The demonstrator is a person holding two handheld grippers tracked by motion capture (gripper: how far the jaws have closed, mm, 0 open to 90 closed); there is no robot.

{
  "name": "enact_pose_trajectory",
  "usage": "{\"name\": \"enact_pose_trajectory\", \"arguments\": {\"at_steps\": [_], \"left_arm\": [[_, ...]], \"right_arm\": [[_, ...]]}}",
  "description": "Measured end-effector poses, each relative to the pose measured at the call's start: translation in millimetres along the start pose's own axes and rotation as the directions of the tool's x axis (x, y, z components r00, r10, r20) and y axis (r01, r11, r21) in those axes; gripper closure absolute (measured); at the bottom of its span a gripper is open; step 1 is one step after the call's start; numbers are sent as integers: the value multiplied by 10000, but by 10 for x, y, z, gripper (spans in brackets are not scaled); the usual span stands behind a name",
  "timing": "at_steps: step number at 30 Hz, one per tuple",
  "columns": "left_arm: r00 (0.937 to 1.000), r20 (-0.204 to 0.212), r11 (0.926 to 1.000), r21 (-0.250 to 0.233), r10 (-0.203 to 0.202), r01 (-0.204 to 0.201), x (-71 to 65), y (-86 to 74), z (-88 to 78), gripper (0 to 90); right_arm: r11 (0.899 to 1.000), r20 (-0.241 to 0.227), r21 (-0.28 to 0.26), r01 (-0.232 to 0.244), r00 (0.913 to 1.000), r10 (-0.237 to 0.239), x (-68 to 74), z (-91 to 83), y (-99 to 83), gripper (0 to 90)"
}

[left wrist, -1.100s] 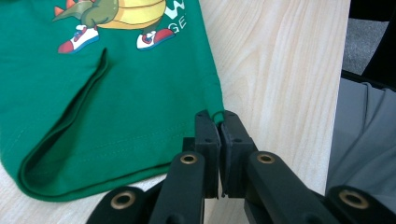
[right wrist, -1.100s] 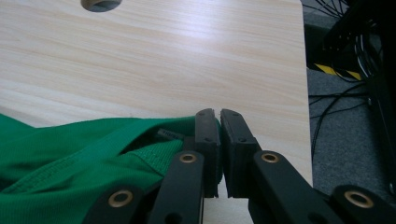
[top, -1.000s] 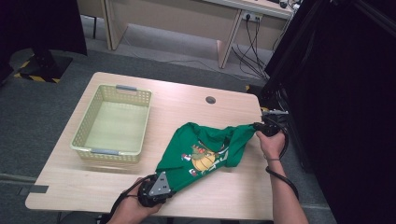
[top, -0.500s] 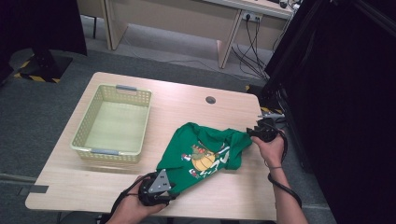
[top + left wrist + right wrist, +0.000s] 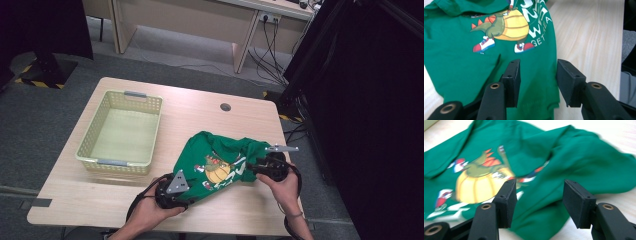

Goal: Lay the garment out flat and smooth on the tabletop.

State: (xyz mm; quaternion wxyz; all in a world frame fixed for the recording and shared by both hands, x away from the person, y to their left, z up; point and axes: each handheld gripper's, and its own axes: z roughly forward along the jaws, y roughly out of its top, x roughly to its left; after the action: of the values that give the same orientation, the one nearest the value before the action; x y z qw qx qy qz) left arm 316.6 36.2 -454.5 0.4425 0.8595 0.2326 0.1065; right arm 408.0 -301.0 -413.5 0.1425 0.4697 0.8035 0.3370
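A crumpled green T-shirt (image 5: 220, 167) with a cartoon dinosaur print lies on the bench (image 5: 200, 120), toward its 5 o'clock corner, well apart from the pale yellow basket (image 5: 121, 131) at 9 o'clock. The left tool (image 5: 172, 192) sits at the shirt's 7 o'clock edge and the right tool (image 5: 260, 167) at its 3 o'clock edge. Both tools' jaws have just been opening and now stand apart, cloth lying beneath them but gripped by neither.
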Motion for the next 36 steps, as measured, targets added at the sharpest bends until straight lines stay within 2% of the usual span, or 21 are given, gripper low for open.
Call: {"name": "enact_pose_trajectory", "arguments": {"at_steps": [4,8,16,20,24,25,28,29,30,32,34,35,36], "left_arm": [[9997,244,9999,124,34,-37,-42,-1,42,539],[9992,386,9997,210,77,-85,-93,-12,62,532],[9991,415,9998,-149,-105,111,-96,54,2,486],[9993,323,9997,-164,-167,172,-61,63,6,477],[9994,276,9997,-97,-205,208,-53,48,27,472],[9994,280,9997,-91,-211,213,-56,45,31,470],[9997,186,9998,-36,-184,184,-59,38,52,456],[9999,100,9999,41,-125,124,-58,39,59,455],[10000,4,10000,61,-67,67,-60,39,70,453],[10000,-32,9999,104,-31,31,-56,42,94,450],[10000,-83,9999,137,-15,17,-52,49,115,446],[9998,-184,9999,153,40,-37,-52,54,126,444],[9994,-303,9997,190,137,-131,-52,62,139,444]], "right_arm": [[9994,-360,280,182,9992,-171,161,19,-100,437],[9941,71,776,759,9970,-767,237,116,-177,445],[9866,846,1176,1134,9887,-1237,69,160,-124,460],[9849,1222,1294,1152,9838,-1311,-56,191,-101,460],[9830,1985,1335,1262,9684,-1513,-181,212,-62,425],[9833,2226,1321,1252,9629,-1525,-208,208,-51,421],[9859,3140,1297,1057,9388,-1420,-249,181,-16,411],[9877,3267,1212,989,9356,-1338,-230,157,-5,411],[9888,3232,1062,1050,9368,-1342,-191,127,6,411],[9901,2821,729,1203,9497,-1362,-58,66,27,423],[9915,1834,376,1246,9745,-1294,100,25,37,447],[9903,1231,382,1334,9829,-1372,181,32,36,452],[9880,772,457,1475,9856,-1507,261,53,30,465]]}}
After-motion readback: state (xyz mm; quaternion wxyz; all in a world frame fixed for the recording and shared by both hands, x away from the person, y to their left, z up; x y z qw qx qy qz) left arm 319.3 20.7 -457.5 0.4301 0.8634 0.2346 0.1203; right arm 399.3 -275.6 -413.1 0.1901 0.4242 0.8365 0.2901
